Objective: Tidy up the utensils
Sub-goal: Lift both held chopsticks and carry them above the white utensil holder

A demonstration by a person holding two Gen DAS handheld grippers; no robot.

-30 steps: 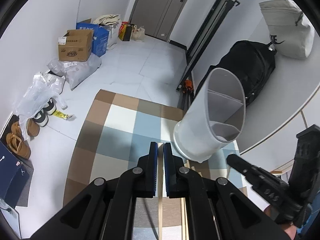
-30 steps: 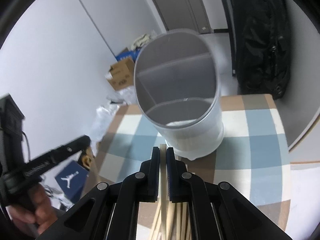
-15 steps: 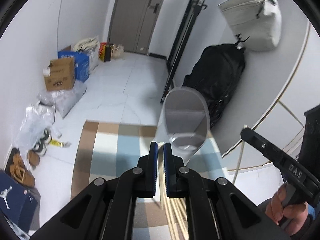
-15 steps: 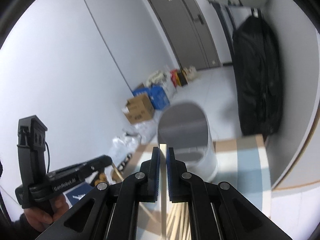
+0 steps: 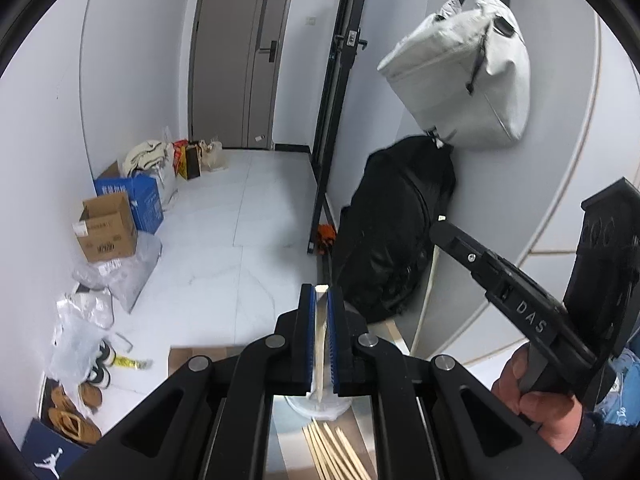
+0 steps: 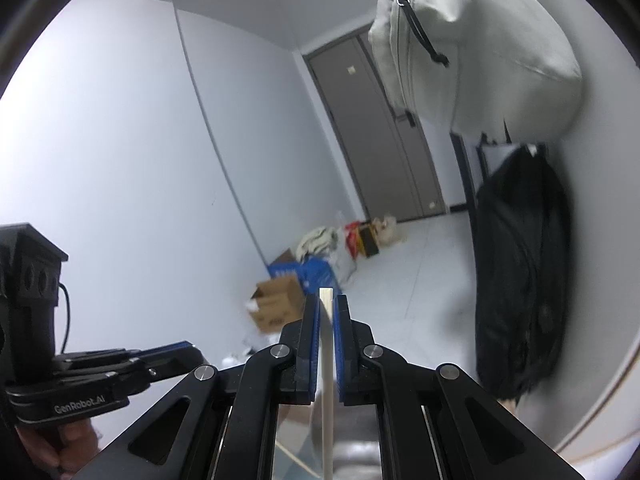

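Left wrist: left gripper (image 5: 319, 308) clamps chopstick (image 5: 320, 344) (lower end hidden); right gripper (image 6: 326, 314) clamps another.

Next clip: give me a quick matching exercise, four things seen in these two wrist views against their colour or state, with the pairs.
Things:
1. left tool
2. hanging bag
3. open carton
4. backpack

Descriptions:
A. black, slumped against the wall
B. brown cardboard, flaps up, on the floor
C. shut on a pale wooden stick
D. light grey, high on the wall

Pairs: 1-C, 2-D, 3-B, 4-A
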